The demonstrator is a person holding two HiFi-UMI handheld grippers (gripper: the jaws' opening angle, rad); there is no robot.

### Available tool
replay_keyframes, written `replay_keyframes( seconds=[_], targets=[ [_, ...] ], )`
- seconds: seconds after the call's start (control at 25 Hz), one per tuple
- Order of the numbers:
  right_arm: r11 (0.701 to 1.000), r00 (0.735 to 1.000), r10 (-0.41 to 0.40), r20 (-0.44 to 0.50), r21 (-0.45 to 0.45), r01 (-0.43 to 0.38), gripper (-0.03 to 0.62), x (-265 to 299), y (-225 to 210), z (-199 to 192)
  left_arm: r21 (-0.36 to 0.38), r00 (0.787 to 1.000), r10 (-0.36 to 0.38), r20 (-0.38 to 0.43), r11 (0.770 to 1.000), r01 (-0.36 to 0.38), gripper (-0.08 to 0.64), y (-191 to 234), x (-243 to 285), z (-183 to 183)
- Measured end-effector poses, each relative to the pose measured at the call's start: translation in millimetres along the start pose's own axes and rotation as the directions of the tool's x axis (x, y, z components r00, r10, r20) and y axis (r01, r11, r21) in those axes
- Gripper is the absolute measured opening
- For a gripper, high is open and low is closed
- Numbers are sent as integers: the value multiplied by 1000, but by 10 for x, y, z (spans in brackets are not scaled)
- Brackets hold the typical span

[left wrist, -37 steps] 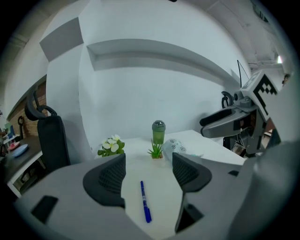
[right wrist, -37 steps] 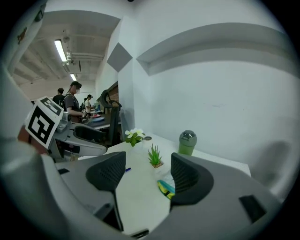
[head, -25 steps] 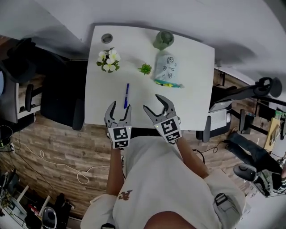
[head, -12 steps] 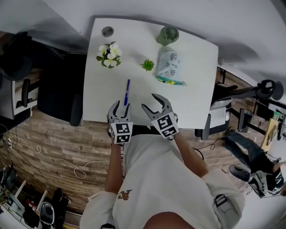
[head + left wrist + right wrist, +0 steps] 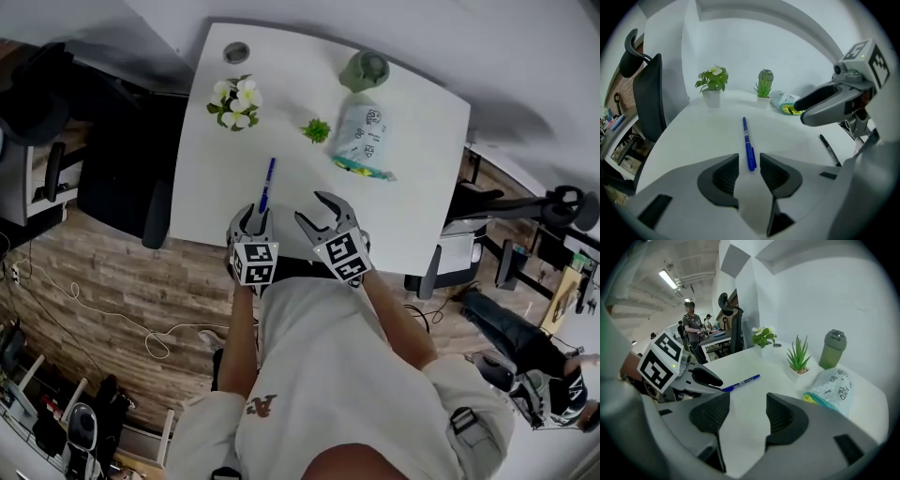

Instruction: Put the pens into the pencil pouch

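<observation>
Smooth matt white table [image 5: 412,187], smooth blue plastic pen [image 5: 267,186], soft cloth pouch [image 5: 361,136], ribbed matt claw pads [image 5: 724,175]

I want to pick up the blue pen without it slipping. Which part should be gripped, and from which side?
Grip the blue pen at its capped near end, across the barrel, coming down from the near side. It lies flat on the white table, pointing away, so both long sides are free. The left tongs have just been closing around that end, not yet pressing it.
</observation>
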State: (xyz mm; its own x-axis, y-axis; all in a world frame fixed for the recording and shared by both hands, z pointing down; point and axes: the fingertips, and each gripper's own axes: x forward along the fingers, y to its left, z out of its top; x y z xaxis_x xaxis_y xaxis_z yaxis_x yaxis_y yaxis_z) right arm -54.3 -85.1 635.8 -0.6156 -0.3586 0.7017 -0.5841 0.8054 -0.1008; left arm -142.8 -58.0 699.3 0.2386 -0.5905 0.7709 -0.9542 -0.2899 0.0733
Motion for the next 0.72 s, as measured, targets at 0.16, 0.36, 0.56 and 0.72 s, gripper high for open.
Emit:
replay_keyframes(
  seconds=[0.16, 0.36, 0.56, 0.72],
  targets=[
    [1000, 1000, 11, -5, 1, -11, 244, 3, -11, -38, -9, 1000, 7, -16, 1000, -7, 118, -21, 62, -65],
    [999, 999, 39, -6, 0, -39, 241, 30, 40, -46, -10, 1000, 13, -15, 1000, -13, 106, -24, 66, -60],
    [998, 998, 67, -2, -15, -67, 236, 76, 119, -20, 9, 1000, 9, -18, 1000, -8, 52, -81, 81, -53],
    [997, 997, 72, 1, -24, -72, 233, 81, 127, -16, 4, 1000, 6, -22, 1000, -6, 49, -83, 94, -58]
  ],
)
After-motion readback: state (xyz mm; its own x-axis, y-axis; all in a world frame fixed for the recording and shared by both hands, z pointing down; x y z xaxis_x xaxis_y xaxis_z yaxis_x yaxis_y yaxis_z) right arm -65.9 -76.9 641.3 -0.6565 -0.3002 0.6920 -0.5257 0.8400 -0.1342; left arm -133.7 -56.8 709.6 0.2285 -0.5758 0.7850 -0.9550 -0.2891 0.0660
